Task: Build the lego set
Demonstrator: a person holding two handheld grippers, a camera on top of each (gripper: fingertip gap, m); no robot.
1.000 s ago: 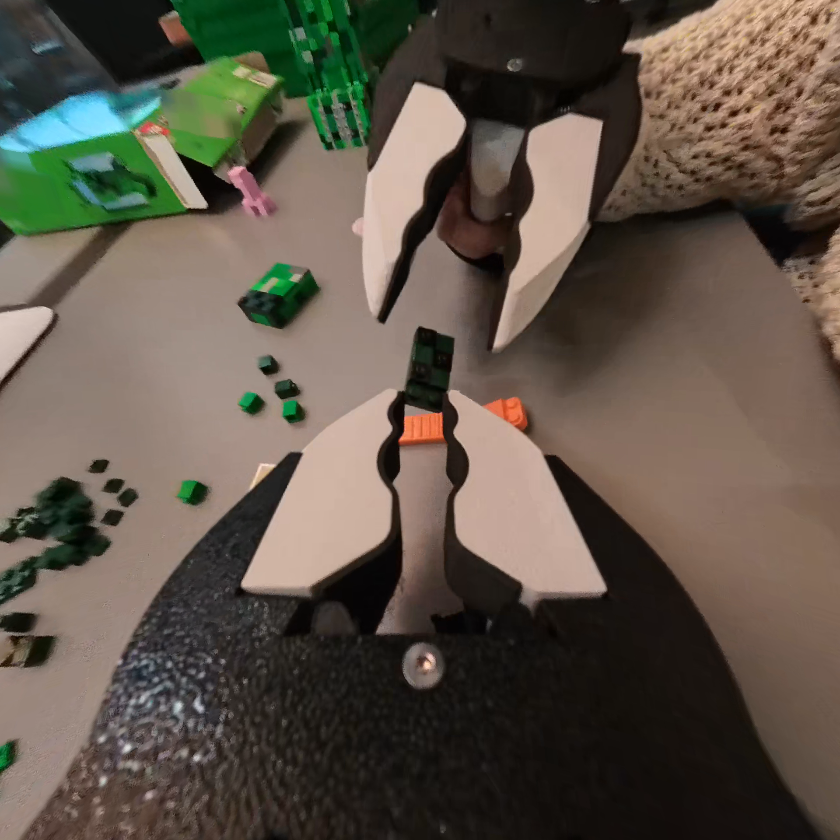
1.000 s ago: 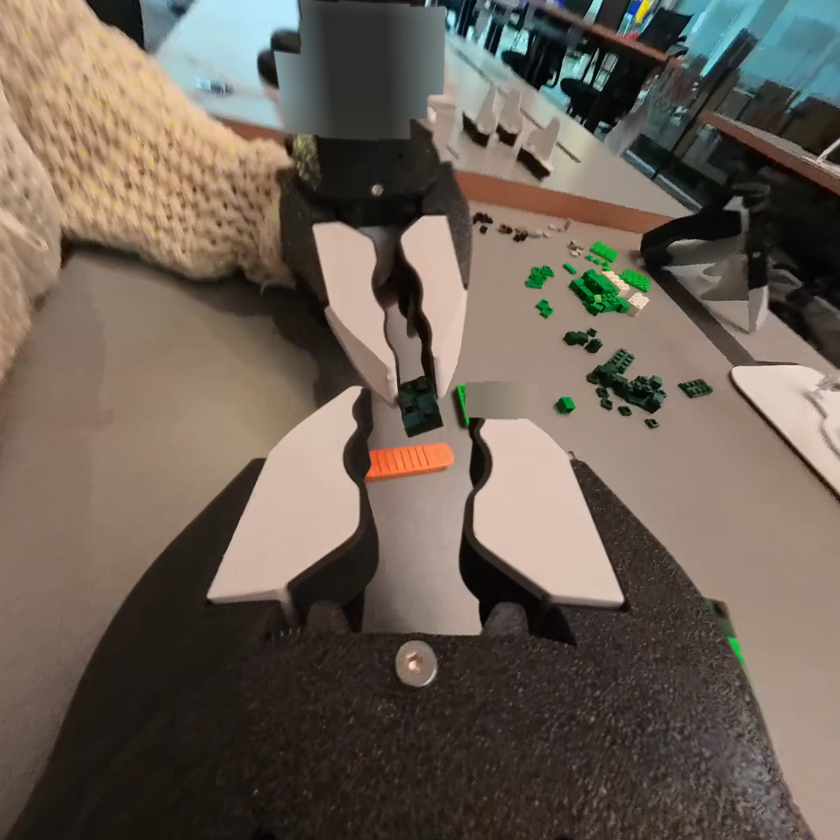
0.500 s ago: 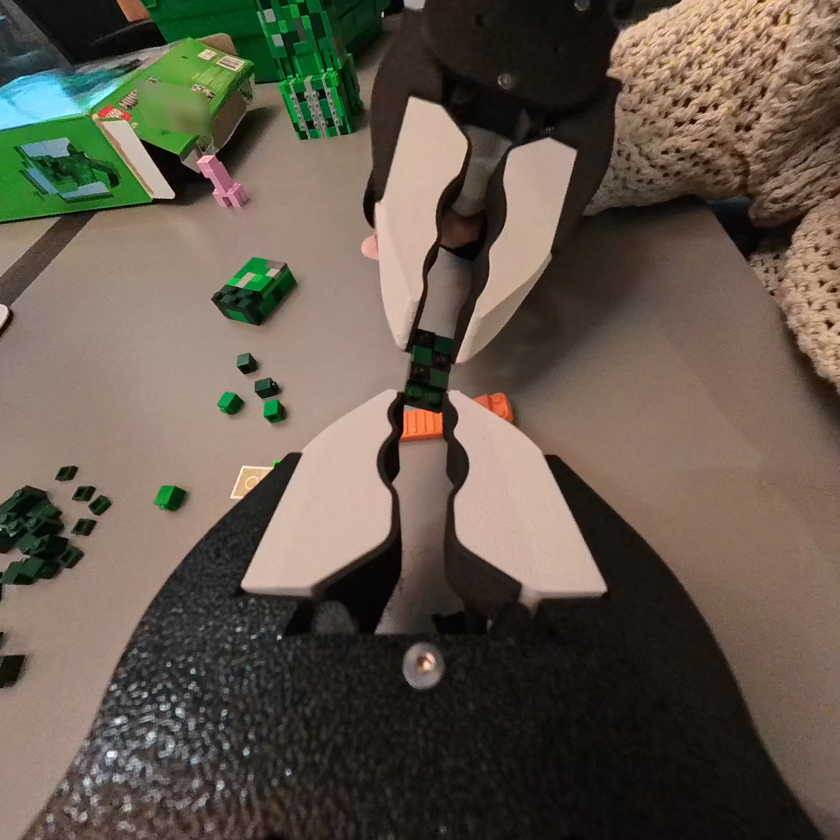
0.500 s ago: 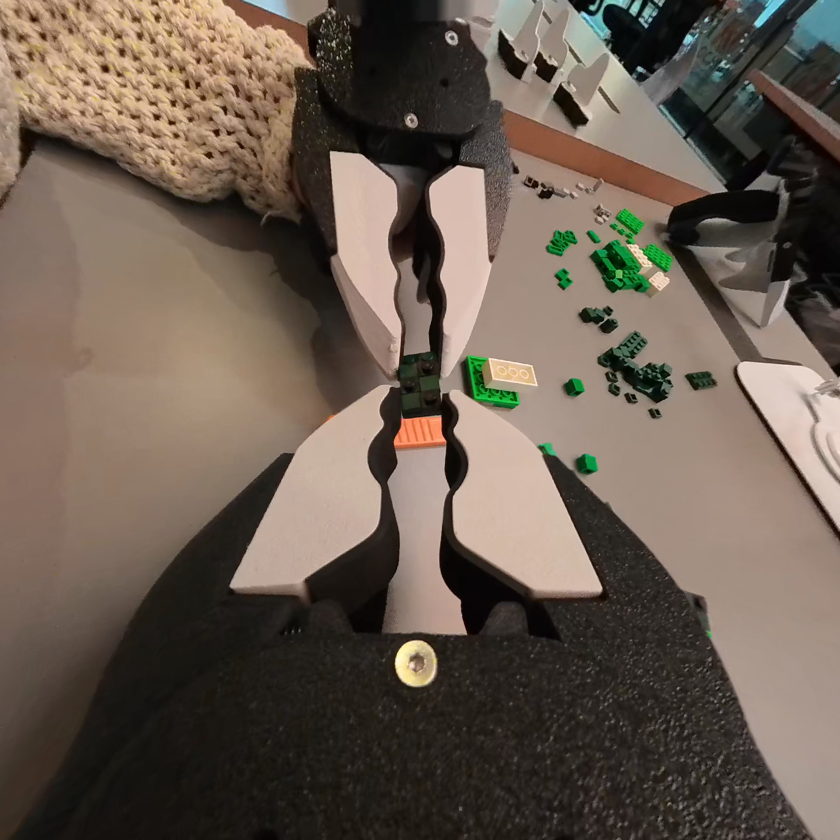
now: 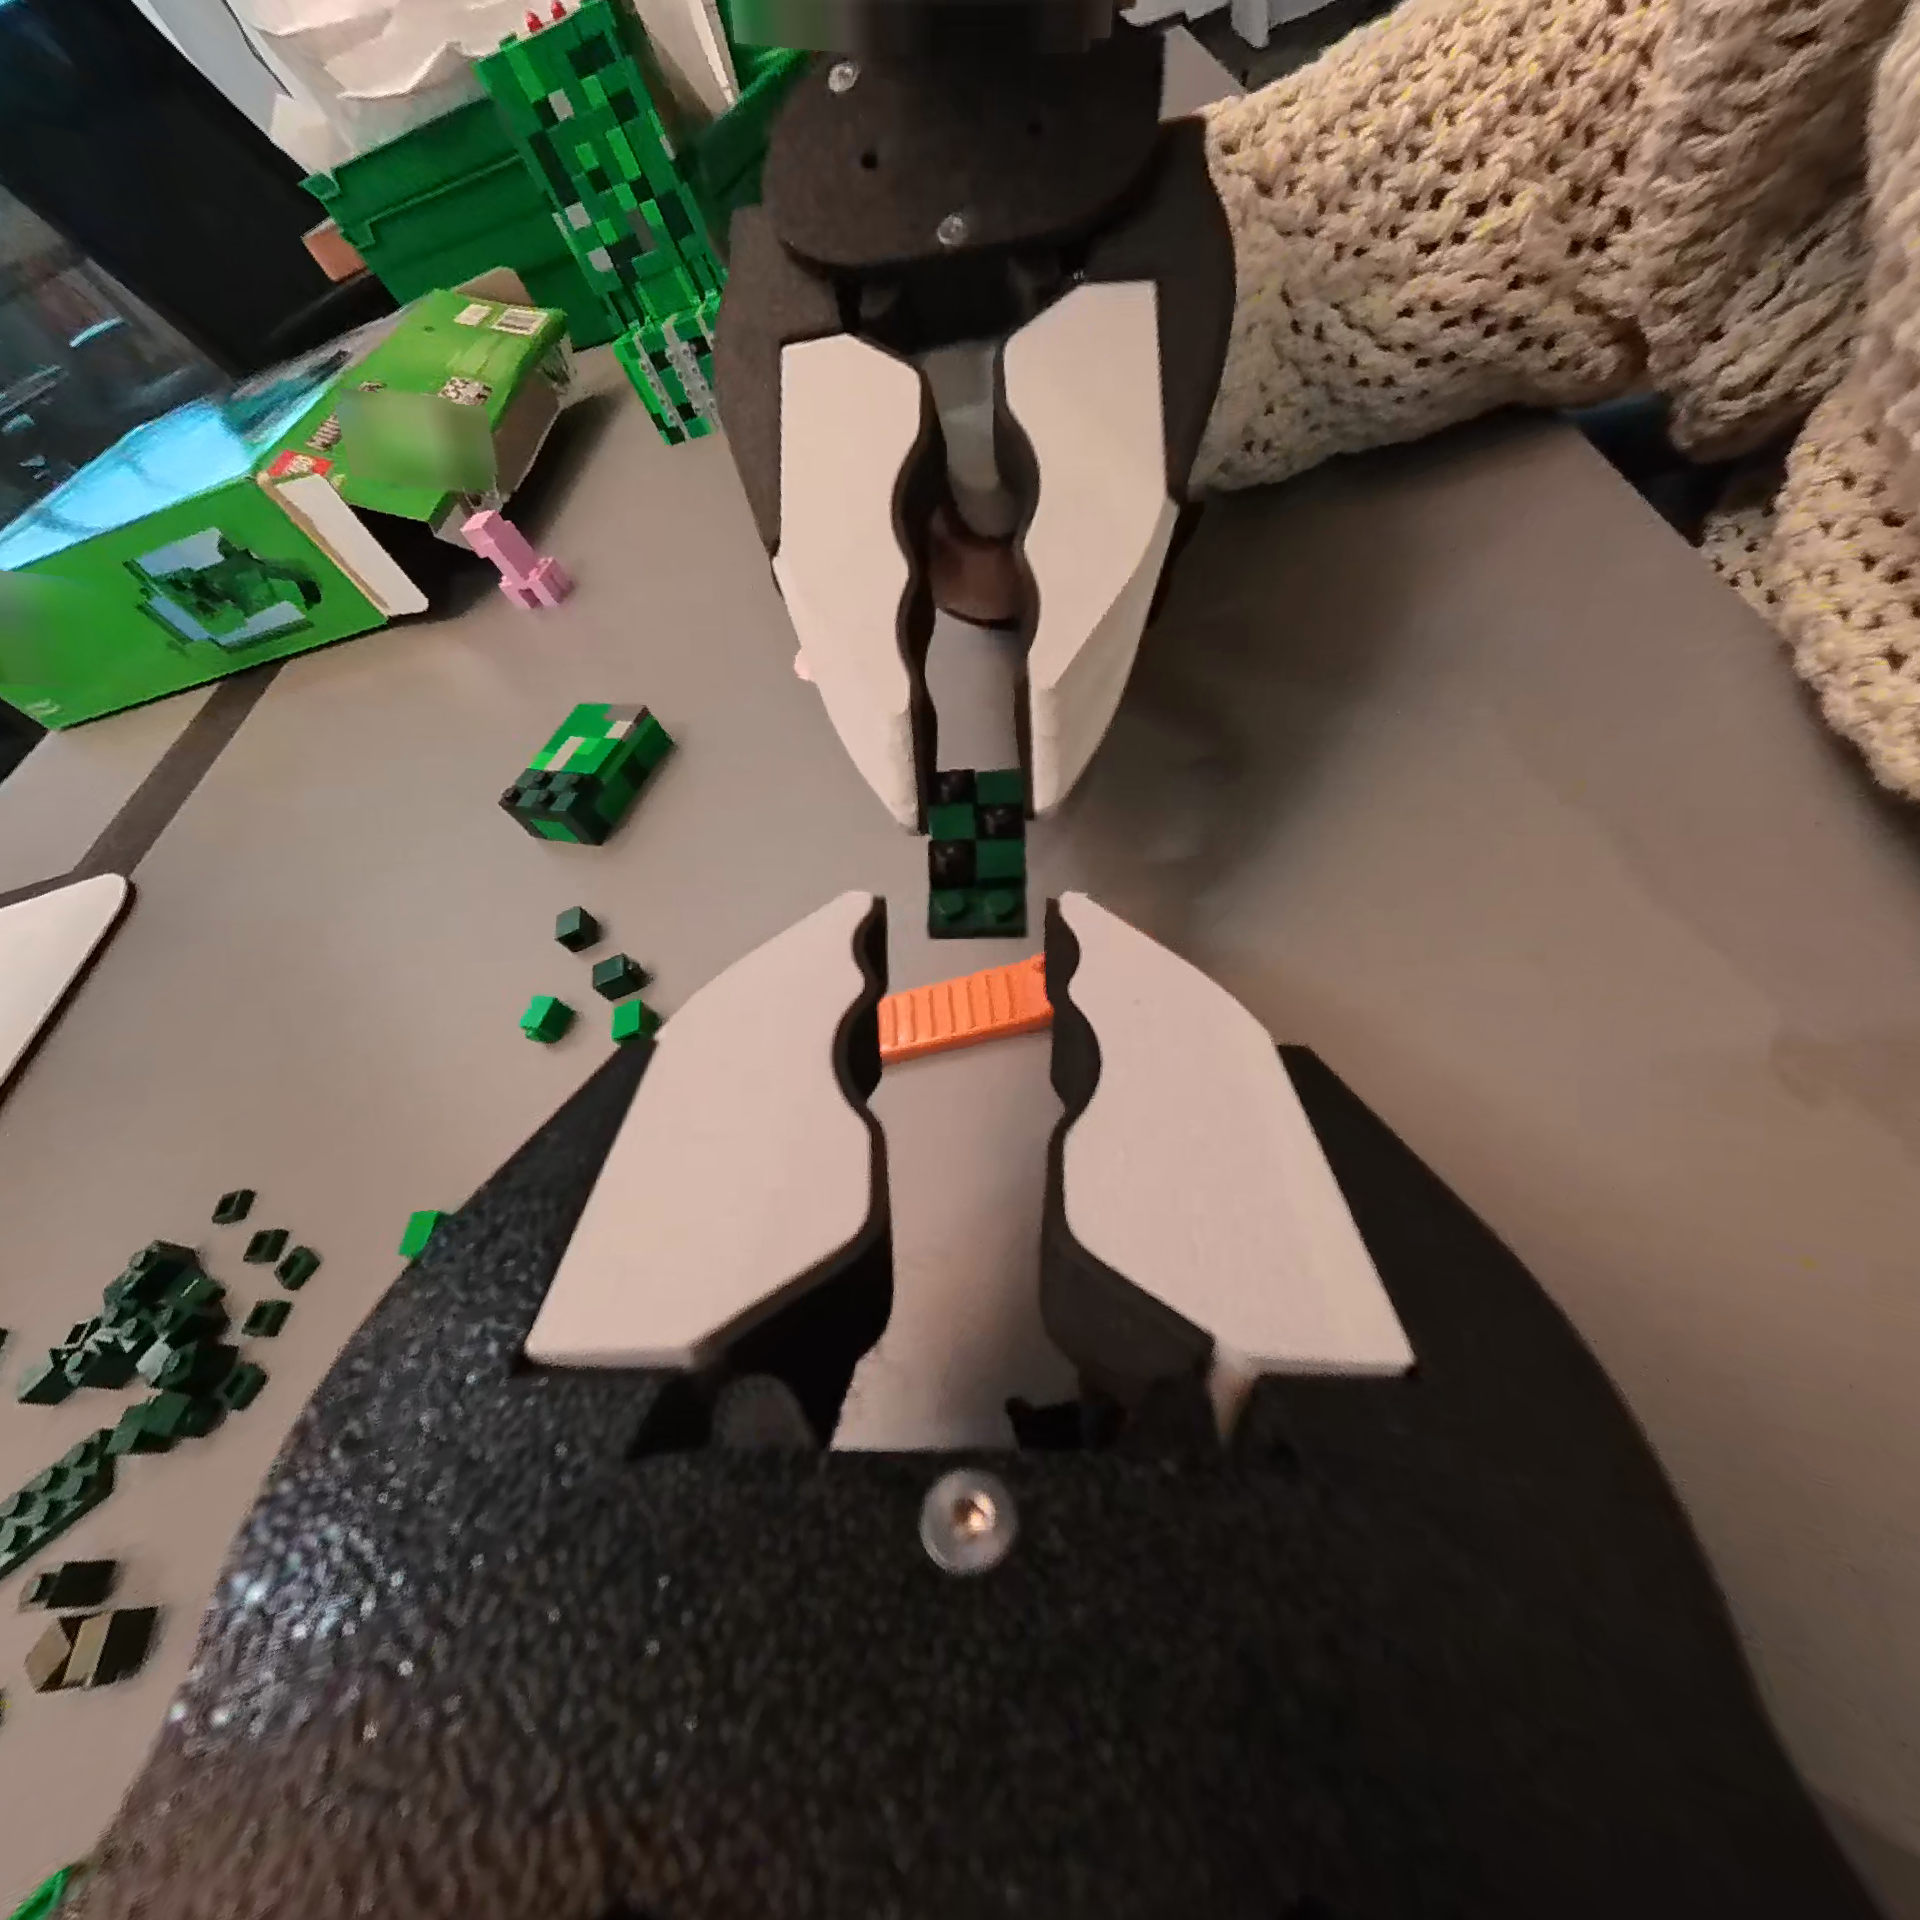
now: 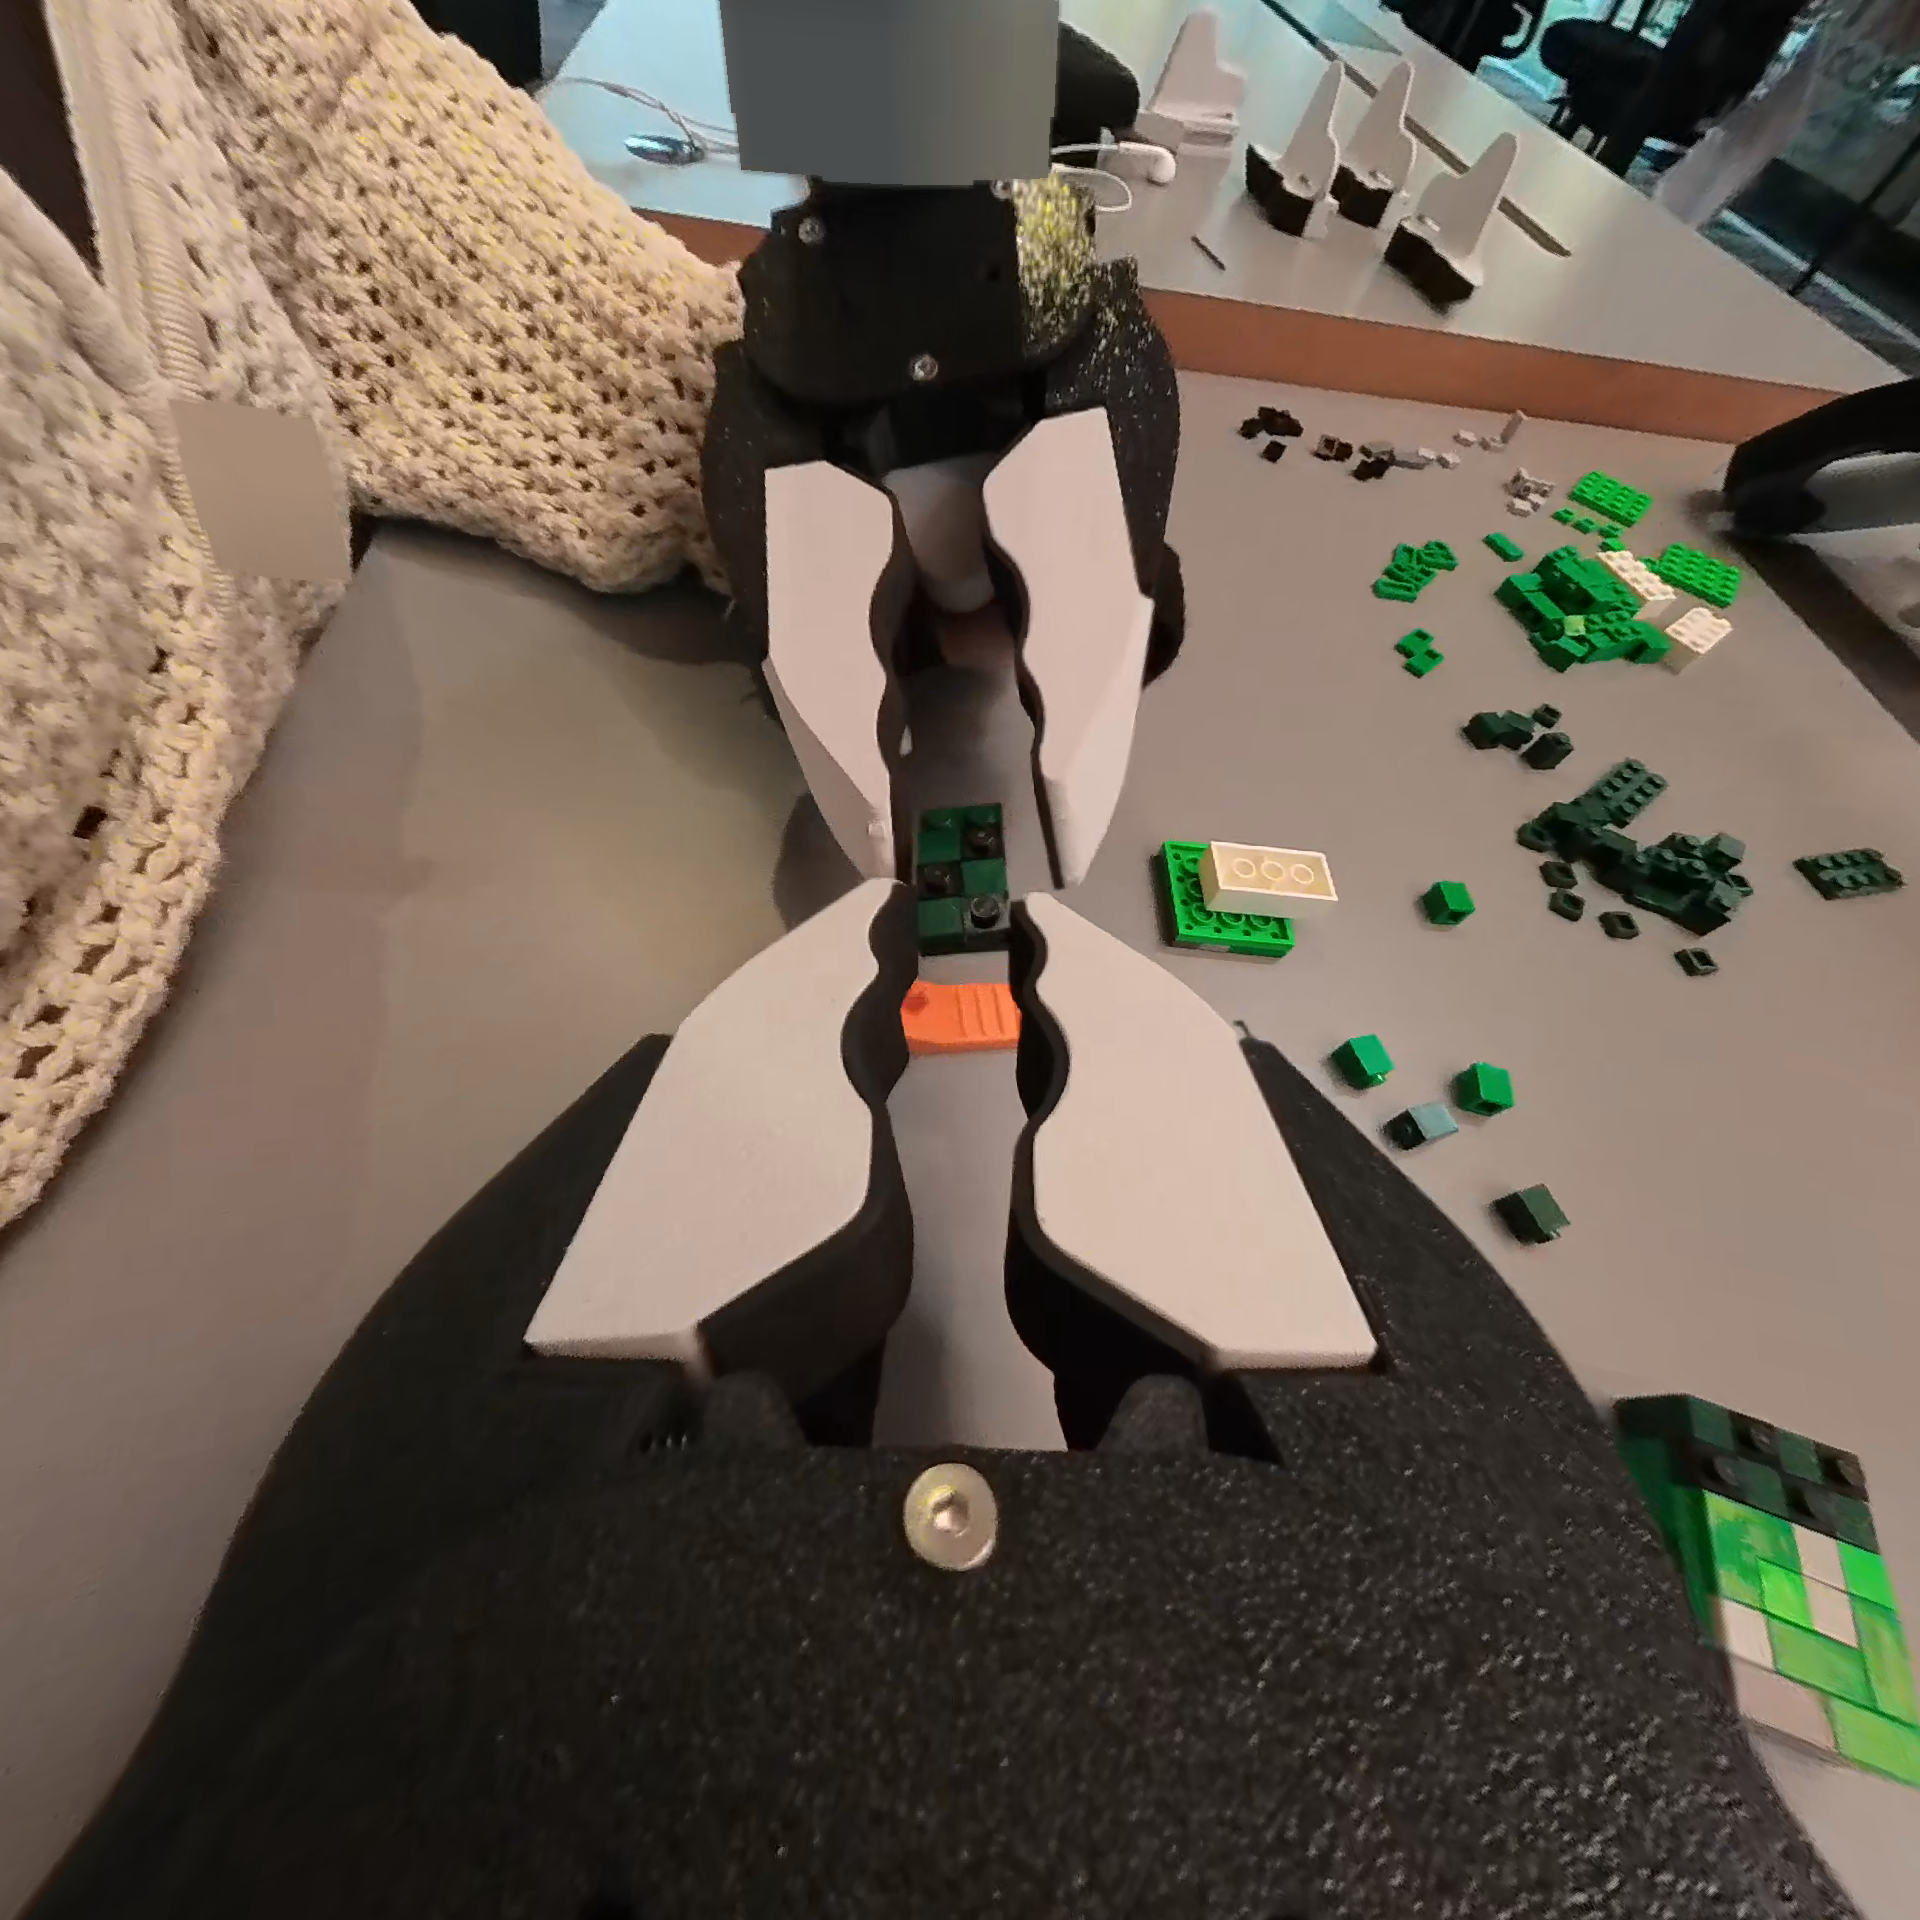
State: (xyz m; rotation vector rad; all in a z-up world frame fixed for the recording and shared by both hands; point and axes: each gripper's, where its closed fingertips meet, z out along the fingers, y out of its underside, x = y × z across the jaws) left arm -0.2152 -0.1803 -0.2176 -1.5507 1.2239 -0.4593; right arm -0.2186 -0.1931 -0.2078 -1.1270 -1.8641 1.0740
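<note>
Handoff: small dark/bright-green checkered lego stack [image 5: 977, 852] sits mid-air between both grippers, above the grey table [image 5: 1455, 883].

R gripper [image 6: 961, 902]: jaws nearly closed, pinching the stack's near end by its side walls. L gripper [image 5: 966, 920]: jaws parted a bit wider than the stack, tips flanking its end w/o touching, holding nothing. Flat orange ribbed brick separator [image 5: 961, 1008] lies on the table just below. Loose green bricks [image 6: 1631, 862] scattered off to the side; small green block sub-build [image 5: 587, 774] well apart. Stack looks light, rigid, smooth plastic, so prob. slippery. Layers could pop apart if bent. Best grip: flat opposite sides, squeeze across, not on studs or along seams.
</note>
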